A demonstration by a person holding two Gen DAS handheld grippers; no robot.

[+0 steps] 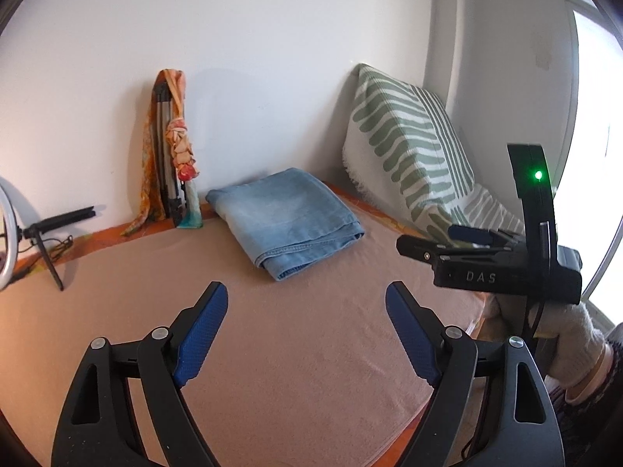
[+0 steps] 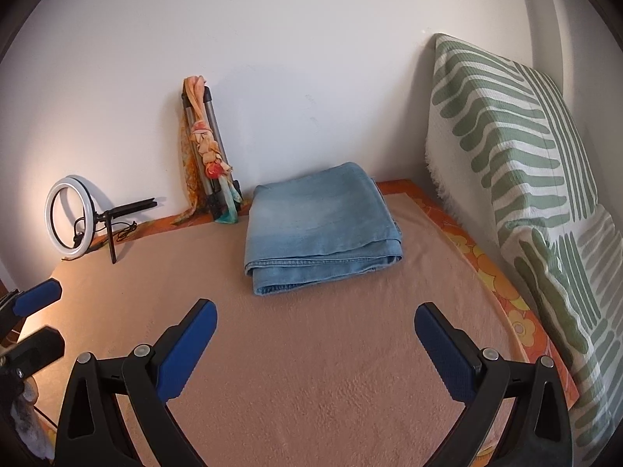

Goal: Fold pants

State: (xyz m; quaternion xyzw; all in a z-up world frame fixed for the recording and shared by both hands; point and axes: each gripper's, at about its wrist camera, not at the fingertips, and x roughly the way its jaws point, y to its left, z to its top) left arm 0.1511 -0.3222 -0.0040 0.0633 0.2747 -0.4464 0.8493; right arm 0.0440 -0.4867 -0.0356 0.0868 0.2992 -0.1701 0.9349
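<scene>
Two blue-padded fingers of your left gripper point(image 1: 305, 330) stood wide apart in the left wrist view, with nothing between them but the tan blanket point(image 1: 272, 350). Beyond them the pants point(image 1: 286, 220) lay folded into a thick blue denim packet on the far part of that blanket, close to the white wall. Left of the pants, a folded tripod point(image 1: 167, 155) leaned on the wall with an orange patterned scarf point(image 1: 181, 144) draped over it. Farther left, a small black stand point(image 1: 50, 233) stood at the bed's far edge beside part of a ring light. Right of the pants, a green-and-white striped pillow point(image 1: 405, 148) was propped in the corner. Your right gripper point(image 1: 463, 241) crossed the right side of this view, near the pillow, held by your gloved hand point(image 1: 576, 346); nothing stood between your left gripper and the pants.

From the right wrist view, your right gripper point(image 2: 315, 334) had its jaws spread wide and empty over the blanket point(image 2: 311, 369). The pants point(image 2: 323, 225) lay straight ahead, well apart from the fingertips, with a clear way to them. The ring light point(image 2: 70, 218) stood far left, the tripod and scarf just left of the pants, the pillow point(image 2: 518, 163) along the right. Your left gripper's fingers point(image 2: 37, 297) showed at the near left edge.
</scene>
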